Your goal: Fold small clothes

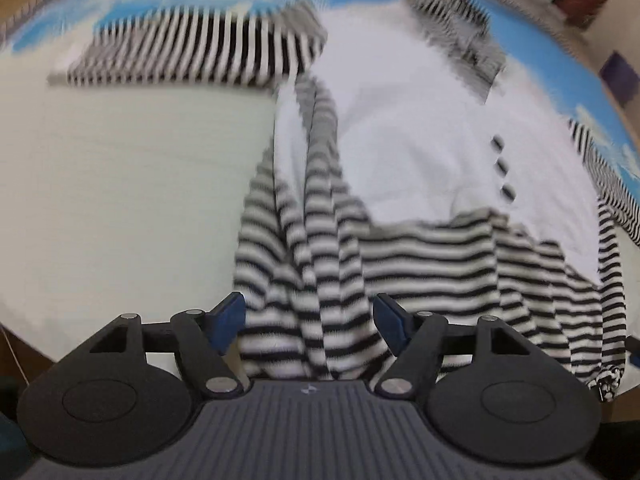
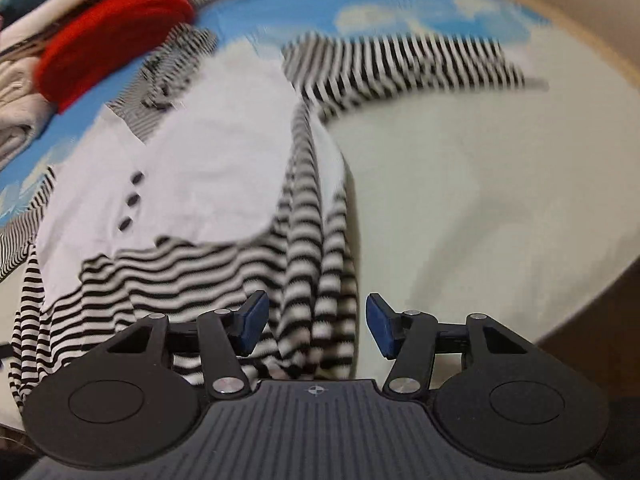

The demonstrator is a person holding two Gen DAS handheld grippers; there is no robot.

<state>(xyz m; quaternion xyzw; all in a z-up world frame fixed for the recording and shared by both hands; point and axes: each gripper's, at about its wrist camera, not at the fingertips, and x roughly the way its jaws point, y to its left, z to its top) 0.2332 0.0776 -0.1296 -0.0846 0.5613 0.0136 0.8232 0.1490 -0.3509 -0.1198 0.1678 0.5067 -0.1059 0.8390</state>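
The striped-and-white garment (image 1: 400,152) lies spread on the pale table (image 1: 120,200). In the left wrist view its white body fills the field from 12 to 3 o'clock, and its black-and-white striped hem bunches in folds at 6 o'clock, right at the tool.

The left gripper (image 1: 309,322) has its blue pads apart, with a thick gather of striped hem between them. The cloth touches or nearly touches both pads, but blur hides whether they press it, so a firm pinch cannot be told.

One striped sleeve (image 1: 192,50) stretches flat toward 10 o'clock, its cuff end near the blue cloud-print cloth (image 1: 80,4) under the table's far side. Open pale table runs from 7 to 10 o'clock, bare up to the rounded edge at 8 o'clock.

In the right wrist view the right gripper (image 2: 317,326) also stands spread. Striped folds lie against its left pad (image 2: 252,322), while its right pad (image 2: 380,326) stands clear over bare table.

The same sleeve reaches toward 1 o'clock. Free surface spans 1 to 4 o'clock, ending at the curved table edge at 4 o'clock. A red folded item (image 2: 112,36) and a stack of pale clothes (image 2: 20,112) crowd 10 to 11 o'clock.
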